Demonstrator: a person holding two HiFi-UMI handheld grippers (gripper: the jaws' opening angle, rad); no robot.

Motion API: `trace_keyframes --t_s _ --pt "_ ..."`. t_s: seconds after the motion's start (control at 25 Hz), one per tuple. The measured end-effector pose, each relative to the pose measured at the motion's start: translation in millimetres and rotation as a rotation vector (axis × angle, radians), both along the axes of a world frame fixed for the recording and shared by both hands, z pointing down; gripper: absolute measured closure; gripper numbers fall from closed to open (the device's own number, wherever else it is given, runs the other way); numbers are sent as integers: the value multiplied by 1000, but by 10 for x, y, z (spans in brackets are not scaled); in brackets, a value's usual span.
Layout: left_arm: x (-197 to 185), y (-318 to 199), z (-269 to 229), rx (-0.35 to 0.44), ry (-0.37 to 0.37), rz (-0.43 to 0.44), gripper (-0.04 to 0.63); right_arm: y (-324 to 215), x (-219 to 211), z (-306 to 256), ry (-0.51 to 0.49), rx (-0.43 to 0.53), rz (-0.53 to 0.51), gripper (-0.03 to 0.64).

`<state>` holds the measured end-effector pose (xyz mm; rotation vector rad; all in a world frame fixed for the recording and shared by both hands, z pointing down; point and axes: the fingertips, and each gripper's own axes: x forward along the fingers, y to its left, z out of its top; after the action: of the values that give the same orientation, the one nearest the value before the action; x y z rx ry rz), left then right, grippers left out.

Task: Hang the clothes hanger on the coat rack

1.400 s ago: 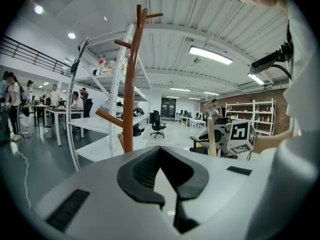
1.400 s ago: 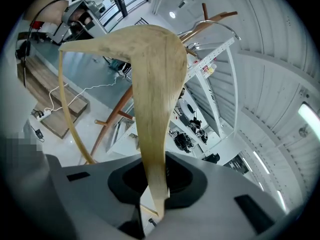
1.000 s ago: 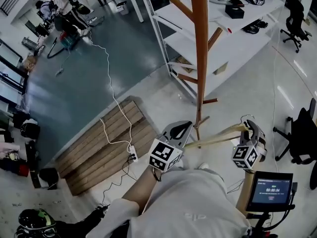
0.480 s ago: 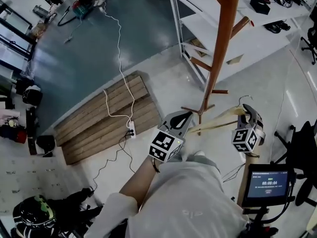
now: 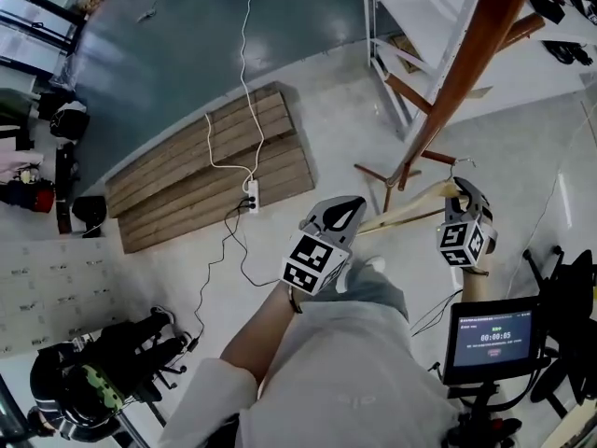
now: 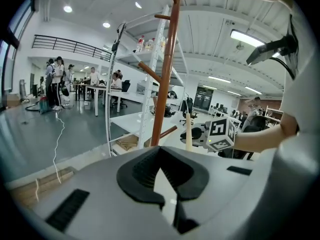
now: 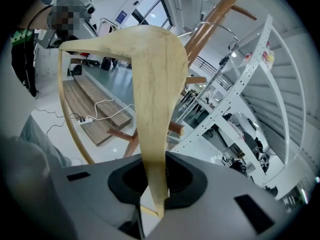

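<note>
Currently: right gripper [image 7: 154,189] clenched on the hanger [image 7: 150,84]. The jaws press together on one wooden arm close to its tip, as the right gripper view shows plainly. From the jaws the arm rises, bends at the crown, and the other arm runs off to the left, with the thin lower bar curving back down below it.

Head view: the hanger is held low and nearly level, just beside the spread feet of the coat rack [image 5: 471,54]. Its wire hook [image 5: 457,162] is near the feet and not yet on any peg. The rack's brown pole leans up and away toward the top right of the view.

Left gripper [image 5: 347,215]: jaws closed to a narrow slit, with nothing between them. The free end of the hanger lies just beside this gripper. I cannot tell whether it touches. In the left gripper view a pale end of the hanger stands ahead of the jaws, next to the right gripper's marker cube.

Surroundings:
- A white shelf unit [image 5: 410,17] stands behind the rack.
- Wooden planks [image 5: 215,161] lie on the floor [image 5: 326,129] at the edge of its dark part.
- A power strip [image 5: 252,194] rests at the planks' near edge, and its white cord [image 5: 244,26] runs across the dark floor.
- A small screen [image 5: 492,336] is at the lower right.
</note>
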<state>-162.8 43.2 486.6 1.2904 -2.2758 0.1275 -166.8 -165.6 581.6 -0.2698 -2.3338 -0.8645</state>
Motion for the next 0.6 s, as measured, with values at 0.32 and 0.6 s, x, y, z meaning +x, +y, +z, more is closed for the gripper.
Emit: trace_keyframes --t_s 0.32,0.6 --pt "-170 -58 766 -66 71 -33 588 27 -270 908 59 -78 -52 558" --pt "-129 -112 891 -76 89 -30 588 33 -266 1151 88 -115 -62 558"
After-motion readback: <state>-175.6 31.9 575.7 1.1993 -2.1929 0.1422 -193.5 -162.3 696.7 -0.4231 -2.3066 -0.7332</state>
